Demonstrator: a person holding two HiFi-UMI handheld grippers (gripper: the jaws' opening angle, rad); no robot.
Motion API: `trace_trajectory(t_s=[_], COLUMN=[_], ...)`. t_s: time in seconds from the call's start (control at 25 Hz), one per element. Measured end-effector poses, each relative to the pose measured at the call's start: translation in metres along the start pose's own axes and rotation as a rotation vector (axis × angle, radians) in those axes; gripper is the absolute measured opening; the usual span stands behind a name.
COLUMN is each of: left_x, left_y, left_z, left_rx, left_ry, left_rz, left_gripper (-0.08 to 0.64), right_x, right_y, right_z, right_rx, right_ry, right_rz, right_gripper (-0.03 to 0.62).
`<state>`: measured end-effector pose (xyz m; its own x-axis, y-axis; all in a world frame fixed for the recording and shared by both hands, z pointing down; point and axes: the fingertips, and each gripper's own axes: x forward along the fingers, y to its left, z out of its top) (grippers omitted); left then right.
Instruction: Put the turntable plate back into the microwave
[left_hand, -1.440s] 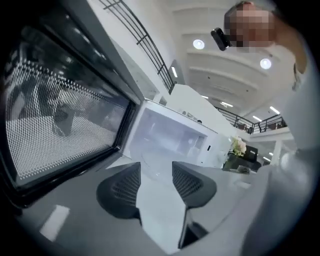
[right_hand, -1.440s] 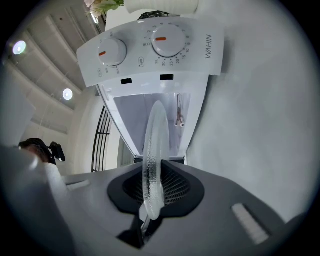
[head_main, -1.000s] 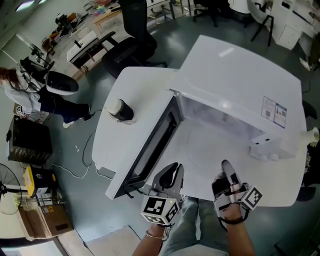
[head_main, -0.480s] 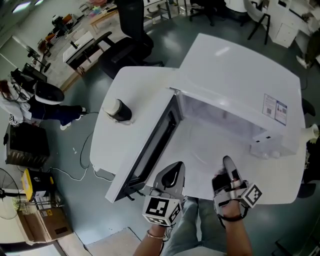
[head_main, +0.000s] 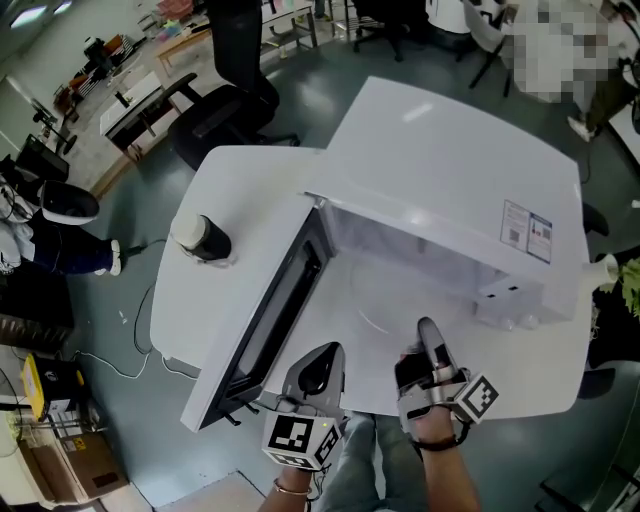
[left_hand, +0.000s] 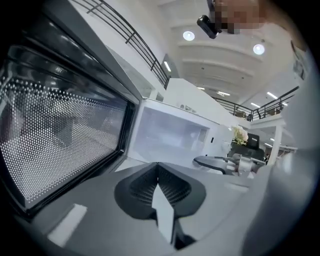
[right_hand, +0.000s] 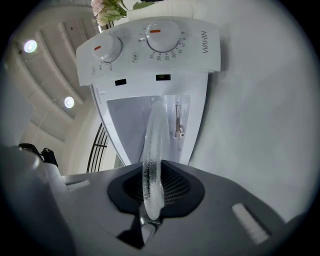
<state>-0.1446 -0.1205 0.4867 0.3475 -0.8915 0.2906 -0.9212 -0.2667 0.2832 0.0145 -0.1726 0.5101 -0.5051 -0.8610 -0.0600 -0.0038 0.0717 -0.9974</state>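
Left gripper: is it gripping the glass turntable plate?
No, the left gripper has its jaws closed together with nothing between them.

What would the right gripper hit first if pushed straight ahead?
The right gripper, shut on the turntable plate, points into the open microwave. The plate's far edge leads and would probably meet the back wall inside first; depth is unclear.

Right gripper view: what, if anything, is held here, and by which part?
The glass turntable plate, clamped edge-on at its rim by the fingers of the right gripper. The left gripper is shut on nothing.
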Motion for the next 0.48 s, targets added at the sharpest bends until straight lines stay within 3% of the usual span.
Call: trace_trajectory(t_s=[0.48], left_x=[0.015], left_y=[0.004], left_z=[0.001], left_rx=[-0.02], left_ry=[0.006], left_rz=[0.009], left_gripper=[0.0], right_x=[0.016], right_y=[-0.011], right_z=[0.011], right_rx=[-0.015], right_ry=[-0.042], right_rz=[-0.037], right_gripper=[0.043])
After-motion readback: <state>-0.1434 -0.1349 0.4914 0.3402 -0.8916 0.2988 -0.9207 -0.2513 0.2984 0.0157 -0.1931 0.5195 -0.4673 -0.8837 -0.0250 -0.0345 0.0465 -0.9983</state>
